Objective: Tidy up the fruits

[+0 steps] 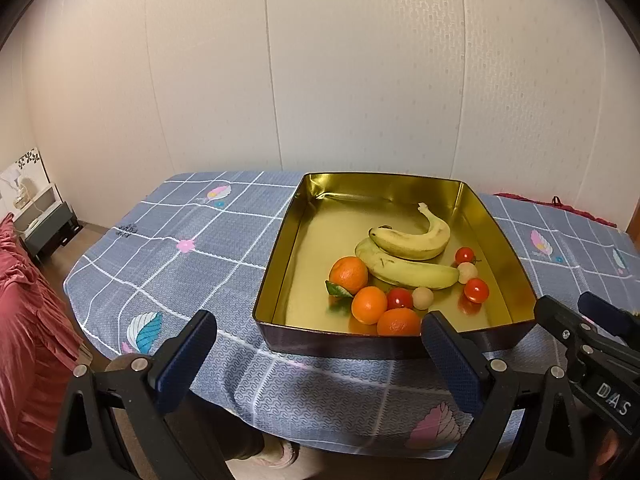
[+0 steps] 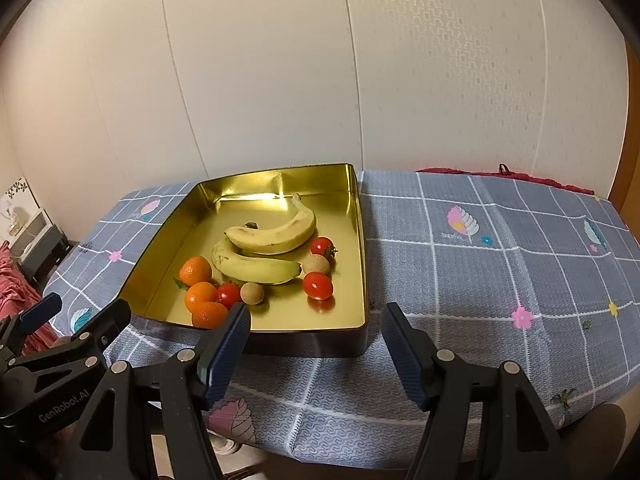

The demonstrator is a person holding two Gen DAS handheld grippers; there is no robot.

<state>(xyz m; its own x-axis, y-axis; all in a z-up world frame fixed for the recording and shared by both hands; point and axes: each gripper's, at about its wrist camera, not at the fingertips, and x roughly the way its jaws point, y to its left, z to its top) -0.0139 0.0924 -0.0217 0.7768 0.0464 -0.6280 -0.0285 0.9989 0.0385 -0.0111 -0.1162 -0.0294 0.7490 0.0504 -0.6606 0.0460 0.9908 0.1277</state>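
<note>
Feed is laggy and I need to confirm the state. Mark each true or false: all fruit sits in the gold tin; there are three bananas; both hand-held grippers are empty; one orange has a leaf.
1. All fruit sits in the gold tin: true.
2. Three bananas: false, two bananas.
3. Left hand-held gripper and right hand-held gripper are empty: true, both open.
4. One orange has a leaf: true.
5. Tomatoes lie on the cloth: false, they are inside the tin.

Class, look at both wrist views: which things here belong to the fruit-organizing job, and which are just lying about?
Belongs to the job: gold tray, two bananas, three oranges, three tomatoes, two pale round fruits.

Just lying about: checked tablecloth, red cloth, small cabinet.
</note>
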